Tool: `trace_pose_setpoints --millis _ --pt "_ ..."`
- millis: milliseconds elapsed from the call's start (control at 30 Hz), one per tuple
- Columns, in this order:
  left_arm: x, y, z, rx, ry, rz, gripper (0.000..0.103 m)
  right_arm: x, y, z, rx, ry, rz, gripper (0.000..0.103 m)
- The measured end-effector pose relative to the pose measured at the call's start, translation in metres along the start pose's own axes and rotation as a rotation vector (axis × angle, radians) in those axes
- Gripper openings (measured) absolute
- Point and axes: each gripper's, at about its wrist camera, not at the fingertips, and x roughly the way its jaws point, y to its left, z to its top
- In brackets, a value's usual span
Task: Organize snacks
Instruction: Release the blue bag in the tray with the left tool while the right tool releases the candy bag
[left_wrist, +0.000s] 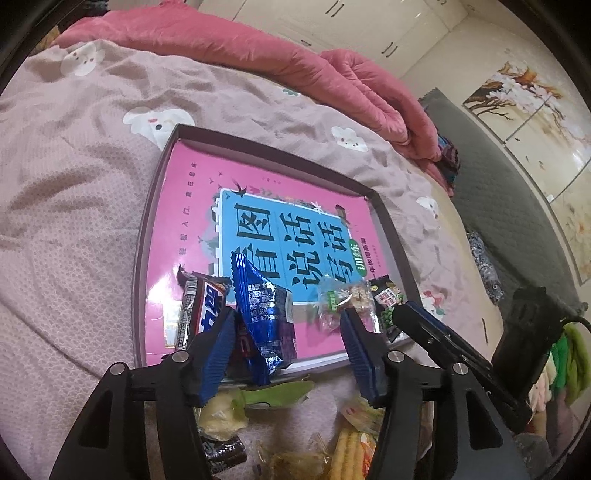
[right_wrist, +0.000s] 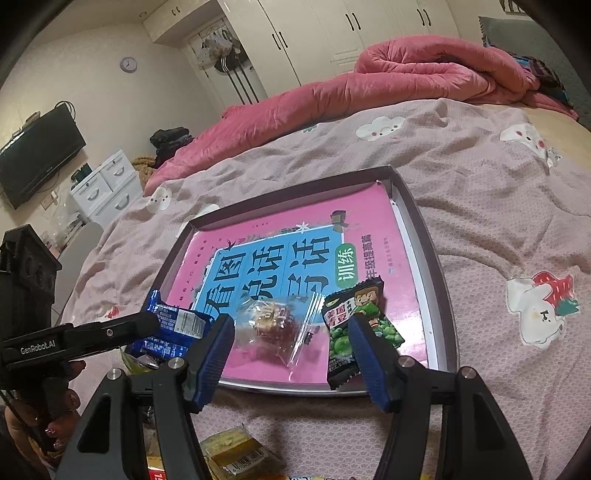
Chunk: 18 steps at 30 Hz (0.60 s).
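A shallow dark-rimmed tray (left_wrist: 155, 206) (right_wrist: 439, 258) lined with a pink and blue book lies on the bed. In it lie a blue foil packet (left_wrist: 262, 314) (right_wrist: 173, 325), a chocolate bar (left_wrist: 201, 310), a clear bag of nuts (left_wrist: 340, 299) (right_wrist: 277, 325) and a black green-pea packet (left_wrist: 388, 302) (right_wrist: 351, 325). My left gripper (left_wrist: 291, 354) is open over the tray's near edge, the blue packet leaning between its fingers. My right gripper (right_wrist: 291, 354) is open over the near edge, between the clear bag and the pea packet.
Loose snacks lie on the bedsheet in front of the tray: a yellow-green packet (left_wrist: 258, 398), a corn-coloured packet (left_wrist: 351, 450) and a yellow packet (right_wrist: 236, 454). A rolled pink quilt (right_wrist: 424, 66) lies across the far side of the bed.
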Motion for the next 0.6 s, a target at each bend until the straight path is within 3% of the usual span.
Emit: trace_pose_setpoints --millis 367,600 --pt "-0.011 -0.006 0.003 0.03 -0.031 0.017 0.065 -0.005 -0.001 0.001 0.01 -0.018 0.009 0.066" --pt "-0.02 -0.01 0.005 0.044 -0.056 0.023 0.073 -0.01 -0.001 0.004 0.011 -0.036 0.02 0.068"
